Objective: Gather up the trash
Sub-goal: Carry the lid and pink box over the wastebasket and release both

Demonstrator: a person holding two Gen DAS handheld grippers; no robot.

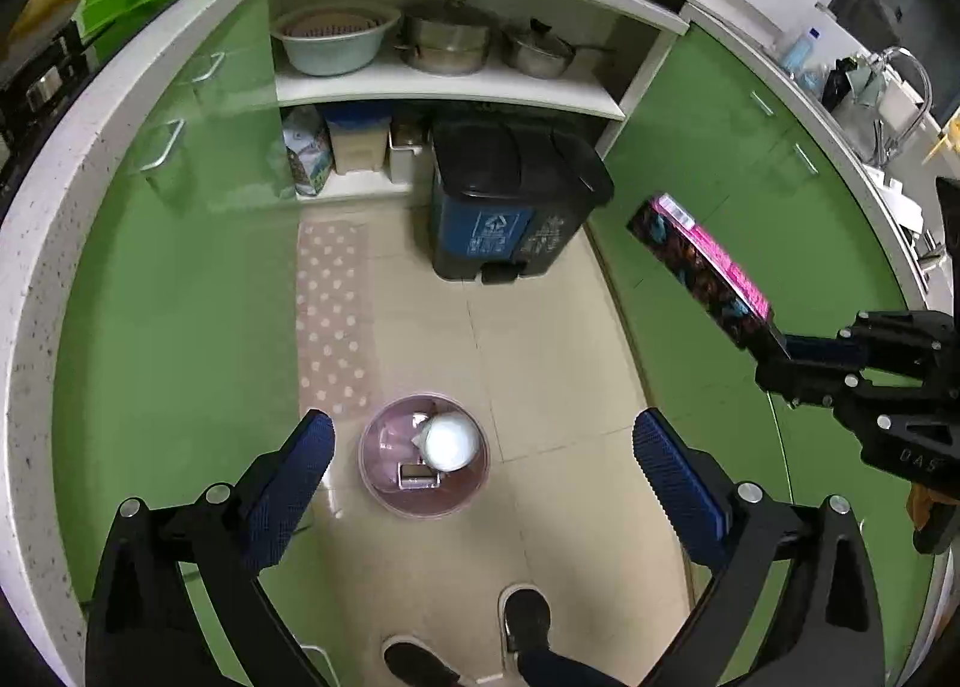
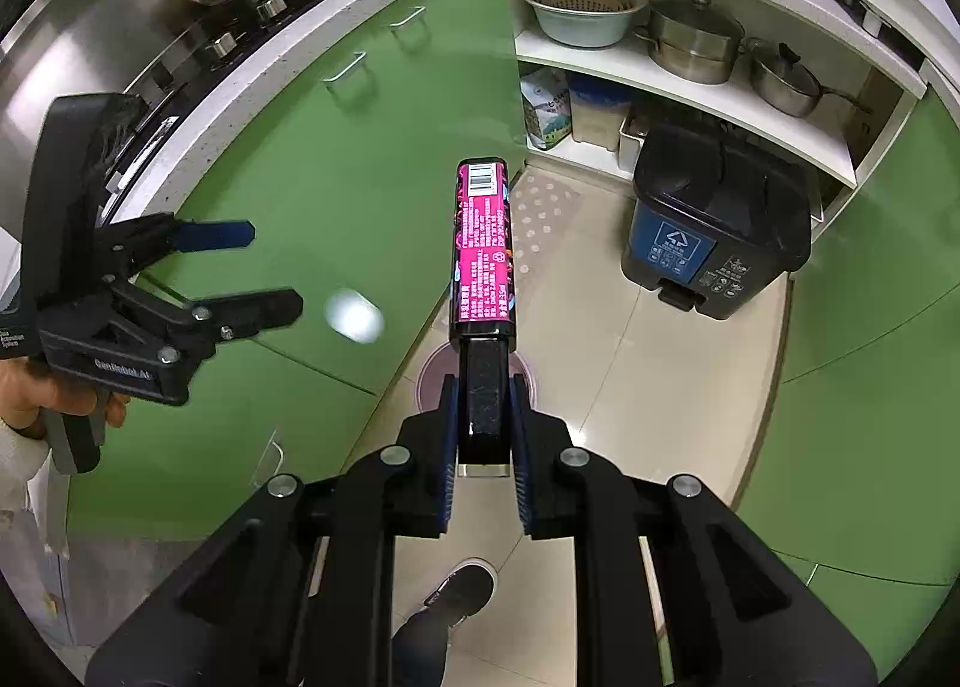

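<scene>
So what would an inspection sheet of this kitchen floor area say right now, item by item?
Surface: beige tiled floor, with a pink polka-dot mat.
Job's things: small round pink plastic bin on the floor, already holding a white cup-like piece and other scraps; long black-and-pink snack box held above it.
Clutter: black two-lid pedal bin; steel pots and a pale basin on the open shelf.
Grippers: left tongs open and empty over the pink bin; right tongs shut on the box's end.
Cables: white cords by the countertop appliances.
Surroundings: green cabinet doors, speckled countertop, gas hob, the person's dark shoes.
</scene>
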